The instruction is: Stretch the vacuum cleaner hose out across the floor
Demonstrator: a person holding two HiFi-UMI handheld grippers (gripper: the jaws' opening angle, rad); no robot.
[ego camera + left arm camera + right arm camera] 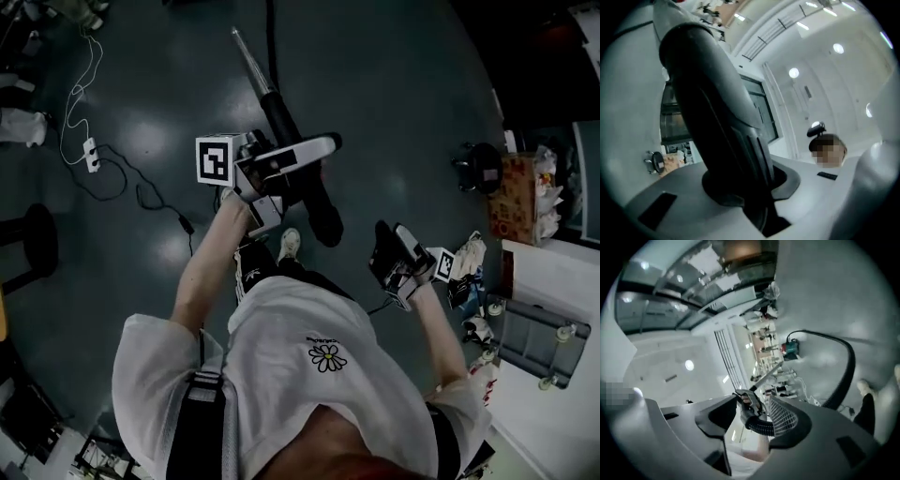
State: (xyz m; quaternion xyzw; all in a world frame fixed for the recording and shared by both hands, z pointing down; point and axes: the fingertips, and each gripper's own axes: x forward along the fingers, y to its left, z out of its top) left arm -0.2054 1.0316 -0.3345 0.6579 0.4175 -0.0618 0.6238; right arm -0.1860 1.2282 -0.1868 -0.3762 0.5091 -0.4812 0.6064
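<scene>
Left gripper (298, 174) sits just off centre toward 12 o'clock in the head view. Its jaws are clamped on the thick black vacuum tube (281, 117), and the left gripper view shows the tube filling the gap with both pads against it. The tube runs from 11 o'clock, where a thin metal wand (248, 58) sticks out of it, down to 5 o'clock and ends near the person's shoe.

Right gripper (392, 251) is at 4 o'clock of the left one, apart from the tube. Its jaws are part-way apart with nothing pinched. A ribbed hose piece (761, 426) with a grip handle shows in the gap in the right gripper view, but it looks to lie beyond the pads.

In that same view the black hose (847, 366) leaves a teal vacuum body (792, 348) at about 1 o'clock and bows round to 4 o'clock over the grey floor (394, 84).

Progress: the handle end is picked up and the hose is off in a curve, not a straight run, so the stretch looks started but not done. What's left is to pull the held end away from the vacuum body until the bow goes flat, then lay it down.
</scene>
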